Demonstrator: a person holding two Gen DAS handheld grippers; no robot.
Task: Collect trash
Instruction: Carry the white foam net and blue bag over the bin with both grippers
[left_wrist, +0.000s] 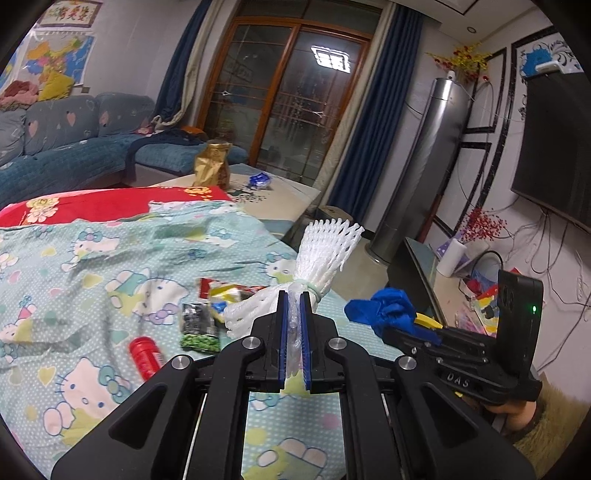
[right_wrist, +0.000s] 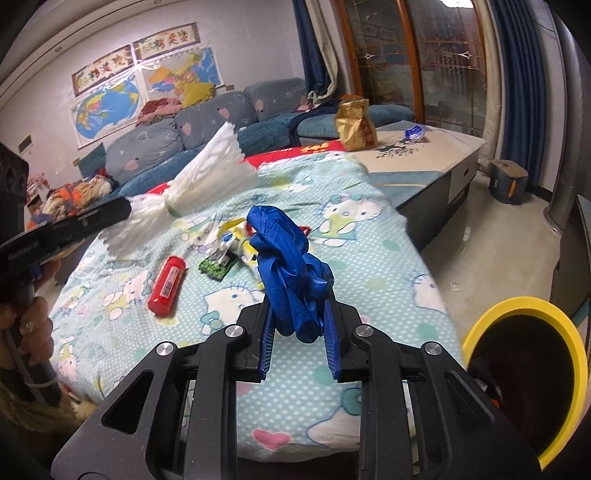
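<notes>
Lettering "DAS" marks right gripper (left_wrist: 417, 325), clamped on blue glove (right_wrist: 291, 266); left gripper (left_wrist: 294, 317) pinches white foam netting (left_wrist: 325, 251).

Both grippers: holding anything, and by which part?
Left gripper pinches the white foam-net sleeve bundle just below its tied waist. Right gripper clamps the crumpled blue rubber glove at its lower end.

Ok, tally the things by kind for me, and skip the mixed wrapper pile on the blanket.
White foam net: 1
Blue glove: 1
Red tube: 1
Green packet: 1
Gold bag: 1
Blue wrapper: 1
Total: 6
</notes>
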